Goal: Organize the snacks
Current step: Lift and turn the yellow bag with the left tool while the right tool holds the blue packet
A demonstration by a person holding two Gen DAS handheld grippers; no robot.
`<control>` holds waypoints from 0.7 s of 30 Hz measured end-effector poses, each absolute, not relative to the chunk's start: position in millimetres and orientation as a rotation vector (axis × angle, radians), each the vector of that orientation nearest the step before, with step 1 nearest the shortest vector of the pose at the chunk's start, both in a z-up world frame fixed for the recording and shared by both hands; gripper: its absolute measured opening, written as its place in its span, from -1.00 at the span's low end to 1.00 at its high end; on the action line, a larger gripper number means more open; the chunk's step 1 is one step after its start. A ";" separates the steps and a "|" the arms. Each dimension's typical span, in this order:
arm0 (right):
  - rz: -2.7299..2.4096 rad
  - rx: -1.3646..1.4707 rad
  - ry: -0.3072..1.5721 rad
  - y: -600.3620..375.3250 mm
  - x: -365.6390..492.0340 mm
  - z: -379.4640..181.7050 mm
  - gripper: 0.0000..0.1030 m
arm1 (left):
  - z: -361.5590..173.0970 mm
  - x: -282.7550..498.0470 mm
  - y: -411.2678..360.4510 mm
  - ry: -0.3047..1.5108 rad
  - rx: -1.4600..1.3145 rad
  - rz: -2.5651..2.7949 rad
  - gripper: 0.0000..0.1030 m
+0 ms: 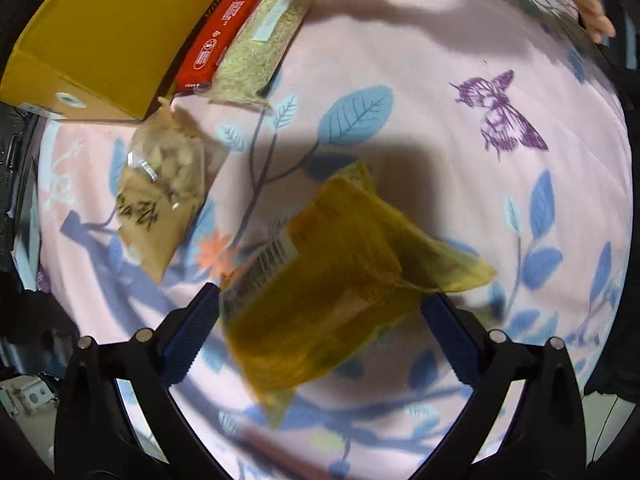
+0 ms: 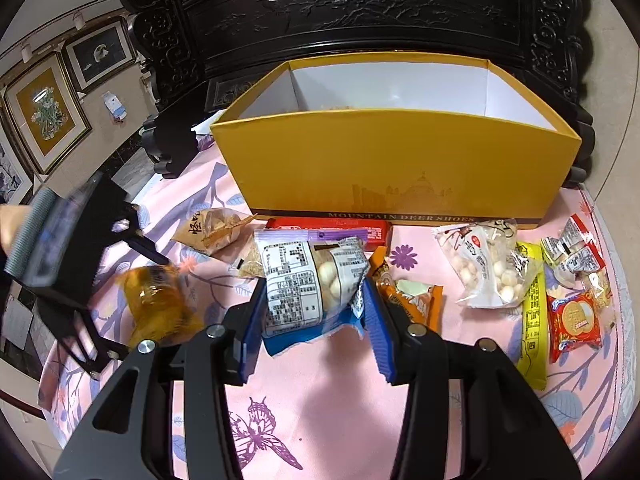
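Note:
My left gripper has its blue fingers spread wide around a blurred amber-yellow snack bag, which shows no clear pinch. That bag also shows in the right wrist view, below the left gripper's black body. My right gripper is shut on a blue-edged packet of white round candies, held above the cloth. The open yellow box stands behind it; in the left wrist view the box is at the top left.
On the pink floral cloth lie a red bar, a tan nut bag, a grain bag, an orange packet, a white candy bag, a yellow bar and red biscuit packs. Dark carved furniture stands behind.

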State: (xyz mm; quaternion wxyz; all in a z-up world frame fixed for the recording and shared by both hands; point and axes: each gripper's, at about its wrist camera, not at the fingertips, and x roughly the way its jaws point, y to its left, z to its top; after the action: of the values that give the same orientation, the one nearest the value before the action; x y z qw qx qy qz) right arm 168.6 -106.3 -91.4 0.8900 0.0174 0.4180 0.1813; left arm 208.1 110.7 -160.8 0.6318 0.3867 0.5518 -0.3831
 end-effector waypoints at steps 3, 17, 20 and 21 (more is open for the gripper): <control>0.377 0.037 0.859 -108.2 168.4 -88.2 -0.09 | -154.9 206.6 113.7 1.222 0.826 -0.868 0.72; 0.387 0.074 0.843 -126.6 155.0 -80.1 -0.09 | -141.9 157.0 67.1 1.079 0.668 -0.741 -0.10; 0.386 0.093 0.829 -137.0 148.7 -75.2 -0.09 | -146.8 162.2 65.4 1.068 0.506 -0.619 -0.11; 0.387 0.100 0.823 -140.3 146.6 -73.7 -0.09 | -147.1 161.9 66.5 1.062 0.447 -0.559 -0.12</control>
State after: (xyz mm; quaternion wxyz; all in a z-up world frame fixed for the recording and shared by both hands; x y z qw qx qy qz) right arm 146.6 -140.3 -73.7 0.8971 0.0481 0.3975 0.1867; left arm 161.9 66.5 -147.1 0.8020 0.2086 0.4953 -0.2608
